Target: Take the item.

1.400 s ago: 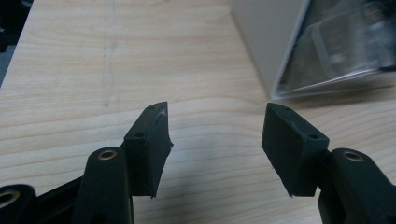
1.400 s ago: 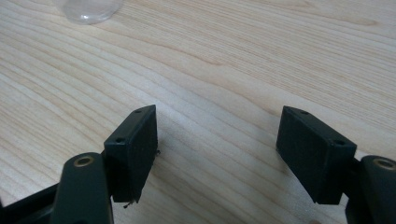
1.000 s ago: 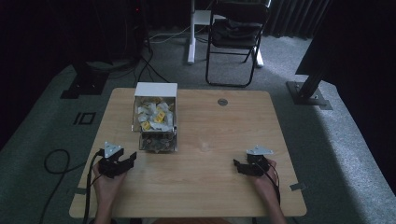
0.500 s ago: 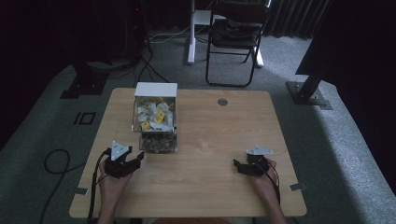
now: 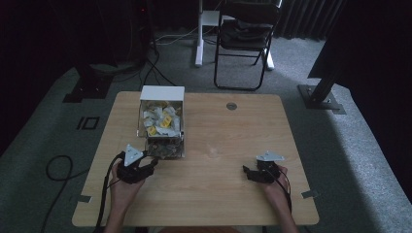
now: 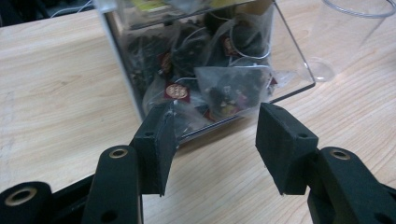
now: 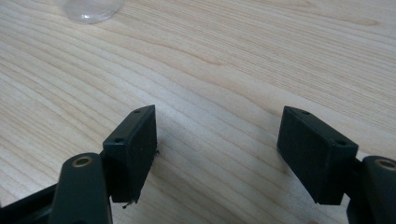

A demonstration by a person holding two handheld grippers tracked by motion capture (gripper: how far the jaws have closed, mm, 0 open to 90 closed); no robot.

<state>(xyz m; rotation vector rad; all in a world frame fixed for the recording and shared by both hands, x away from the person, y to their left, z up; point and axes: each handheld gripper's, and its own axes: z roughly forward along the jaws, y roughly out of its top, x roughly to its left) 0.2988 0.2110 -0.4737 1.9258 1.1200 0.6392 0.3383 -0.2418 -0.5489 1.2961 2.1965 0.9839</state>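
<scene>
I'm in the approach step: my left gripper (image 6: 212, 144) has just been narrowing its jaws, which stand apart with nothing pressed between them, and the pyramid tea bag (image 6: 231, 91) I'm after lies just ahead of them, in the open mouth of the clear box (image 6: 289, 51). My right gripper (image 7: 217, 154) waits with jaws wide over bare table (image 7: 224, 60). Next, I judge, I must ease the left forward until the bag sits between the pads, then close gently.

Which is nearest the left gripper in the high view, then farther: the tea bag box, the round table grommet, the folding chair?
From the left gripper:
1. Tea bag box, just ahead of it.
2. Round table grommet, far edge, toward the right.
3. Folding chair, on the floor beyond the table.
</scene>
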